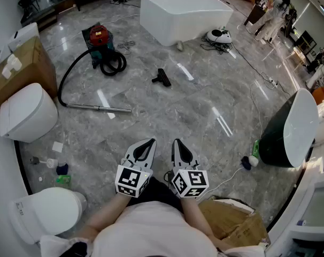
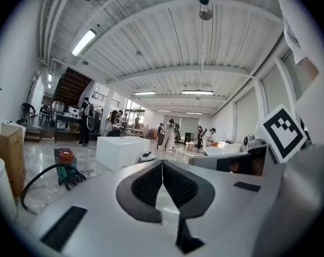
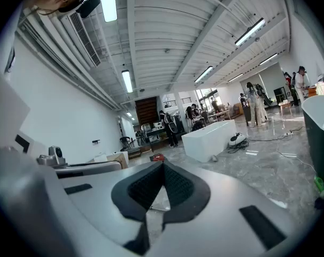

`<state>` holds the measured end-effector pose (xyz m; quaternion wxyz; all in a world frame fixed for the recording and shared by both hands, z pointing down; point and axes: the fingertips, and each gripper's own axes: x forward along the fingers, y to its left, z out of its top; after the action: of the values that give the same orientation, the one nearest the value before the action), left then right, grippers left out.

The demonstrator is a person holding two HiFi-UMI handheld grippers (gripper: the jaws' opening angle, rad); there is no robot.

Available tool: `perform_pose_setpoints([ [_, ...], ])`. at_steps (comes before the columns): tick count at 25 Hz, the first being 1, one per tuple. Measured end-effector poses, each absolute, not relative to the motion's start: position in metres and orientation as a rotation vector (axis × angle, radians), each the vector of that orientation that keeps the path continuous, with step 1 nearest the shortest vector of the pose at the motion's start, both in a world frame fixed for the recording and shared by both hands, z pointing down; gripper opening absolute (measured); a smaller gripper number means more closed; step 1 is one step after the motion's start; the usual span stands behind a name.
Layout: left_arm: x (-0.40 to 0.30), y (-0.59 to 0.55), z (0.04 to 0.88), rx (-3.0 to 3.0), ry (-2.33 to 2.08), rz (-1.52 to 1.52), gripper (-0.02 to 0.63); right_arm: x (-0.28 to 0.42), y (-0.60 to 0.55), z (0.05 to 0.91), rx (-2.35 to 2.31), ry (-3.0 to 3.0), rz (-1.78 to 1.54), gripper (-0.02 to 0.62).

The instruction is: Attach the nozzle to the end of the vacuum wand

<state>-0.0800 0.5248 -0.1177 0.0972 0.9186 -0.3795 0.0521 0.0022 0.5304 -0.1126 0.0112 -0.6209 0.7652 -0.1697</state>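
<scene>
The left claw (image 1: pixel 149 142) and the right claw (image 1: pixel 176 142) are held side by side low in the head view. Each is made of smooth white plastic with a black lining and carries a cube of square black-and-white markers at its rear. In the gripper views the ribbed black pads (image 2: pixel 146 186) of the left claw and those (image 3: pixel 146 189) of the right are seen closed tip to tip, with nothing gripped between them.

The small black T-shaped floor nozzle (image 1: pixel 162 77) lies on the glossy grey veined marble floor (image 1: pixel 215 98), well apart from both claws. The straight silver metal vacuum wand (image 1: pixel 98 108) lies flat to the left of the nozzle. Its free end is turned towards the right and is not touching the nozzle. A black hose (image 1: pixel 66 79) is joined to the wand's other end. It curves in a wide arc to the teal canister vacuum with a red top (image 1: pixel 99 40), beside which it is coiled.

A long white rectangular bathtub (image 1: pixel 183 12) stands beyond the nozzle. A rounded white ceramic toilet (image 1: pixel 25 111) and a brown cardboard box (image 1: pixel 23 68) are set at the left.

The nozzle's fitting is too small to be made out. In the right gripper view only the vacuum's red top is shown above the claw's body. The person's forearms are cut off by the lower edge.
</scene>
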Motion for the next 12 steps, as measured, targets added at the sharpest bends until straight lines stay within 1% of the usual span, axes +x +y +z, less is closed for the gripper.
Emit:
perform_pose_setpoints([
  [12,-0.0817,0.5266,-0.1184,2.707,-1.142,0.125,0.009,0.0028,0.5320,-0.1139,-1.924,2.386,-0.540,0.015],
])
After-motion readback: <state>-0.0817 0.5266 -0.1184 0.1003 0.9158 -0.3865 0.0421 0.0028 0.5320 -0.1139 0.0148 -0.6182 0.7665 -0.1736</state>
